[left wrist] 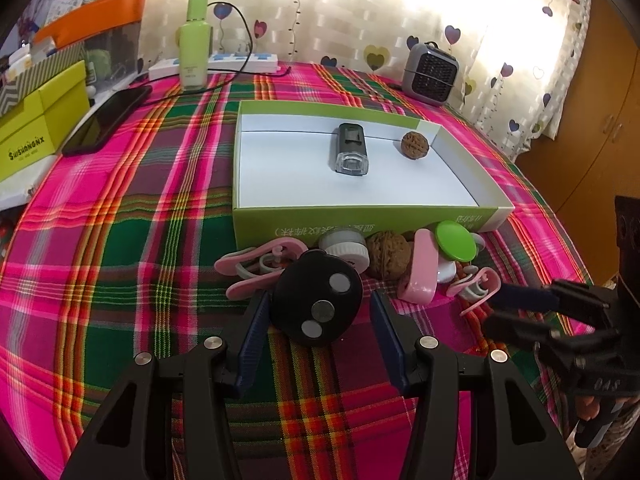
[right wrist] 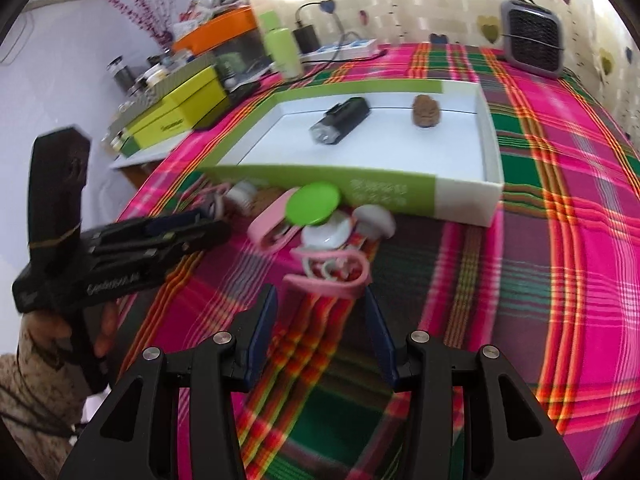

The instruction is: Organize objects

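Note:
A shallow green-and-white box [left wrist: 360,218] holds a dark small device with a clear end [left wrist: 349,149] and a walnut [left wrist: 415,145]. In front of its wall lie pink clips [left wrist: 256,266], a white jar [left wrist: 347,249], a second walnut [left wrist: 386,259] and a green round lid [left wrist: 456,240]. My left gripper [left wrist: 317,298] is open around a black disc with silver dots [left wrist: 318,312]; a small gap shows at the right pad. In the blurred right wrist view, my right gripper [right wrist: 320,292] stands open with its tips at a pink clip [right wrist: 328,276] lying on the cloth.
On the plaid tablecloth stand a green bottle [left wrist: 196,44], a power strip [left wrist: 224,62] and a grey fan heater [left wrist: 430,74] at the back. A phone [left wrist: 108,120] and a yellow-green box [left wrist: 44,128] sit at the left. A hand [right wrist: 104,320] holds the left gripper.

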The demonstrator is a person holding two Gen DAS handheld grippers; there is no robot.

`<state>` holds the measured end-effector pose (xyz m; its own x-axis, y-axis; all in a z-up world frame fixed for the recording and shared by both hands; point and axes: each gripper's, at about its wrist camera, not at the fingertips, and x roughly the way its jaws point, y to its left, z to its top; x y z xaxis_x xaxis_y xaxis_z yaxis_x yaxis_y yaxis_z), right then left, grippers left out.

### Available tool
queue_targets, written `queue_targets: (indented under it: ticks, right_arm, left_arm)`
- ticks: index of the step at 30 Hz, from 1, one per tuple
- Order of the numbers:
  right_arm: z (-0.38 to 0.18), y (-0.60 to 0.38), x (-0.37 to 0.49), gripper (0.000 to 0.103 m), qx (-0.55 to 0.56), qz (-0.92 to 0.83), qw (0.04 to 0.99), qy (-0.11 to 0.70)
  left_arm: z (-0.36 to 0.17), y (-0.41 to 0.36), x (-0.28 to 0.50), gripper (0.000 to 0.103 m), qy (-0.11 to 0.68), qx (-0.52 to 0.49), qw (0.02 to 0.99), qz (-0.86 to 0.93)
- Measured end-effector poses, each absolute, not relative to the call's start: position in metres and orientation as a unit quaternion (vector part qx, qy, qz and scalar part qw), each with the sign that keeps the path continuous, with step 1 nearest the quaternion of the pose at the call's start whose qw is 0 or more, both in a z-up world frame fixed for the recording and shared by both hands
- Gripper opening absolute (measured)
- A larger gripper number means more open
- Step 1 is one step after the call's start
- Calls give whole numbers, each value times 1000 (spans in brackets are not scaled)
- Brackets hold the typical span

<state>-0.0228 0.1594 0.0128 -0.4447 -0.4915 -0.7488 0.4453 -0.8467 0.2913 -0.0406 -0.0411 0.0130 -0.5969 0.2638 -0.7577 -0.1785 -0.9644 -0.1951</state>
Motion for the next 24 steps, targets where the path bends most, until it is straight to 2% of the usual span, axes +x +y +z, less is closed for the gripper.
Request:
queue_targets:
  ticks: [4,7,11,24]
  right_arm:
    - [15,155,-16,46,448,-842,302,-11]
    - [22,159,-16,46,416,-867,275,12]
    - [22,169,-30,46,413,-872,262,-12]
    - [14,156,-23,46,438,-832,341,-7]
  left_arm:
    - [13,-41,-41,50,-48,-432,123,892]
    - [13,-41,-41,50,-49,-431,124,892]
    - [13,-42,-41,50,-48,-431,123,893]
    - [12,-41,-41,50,-49,-431,124,892]
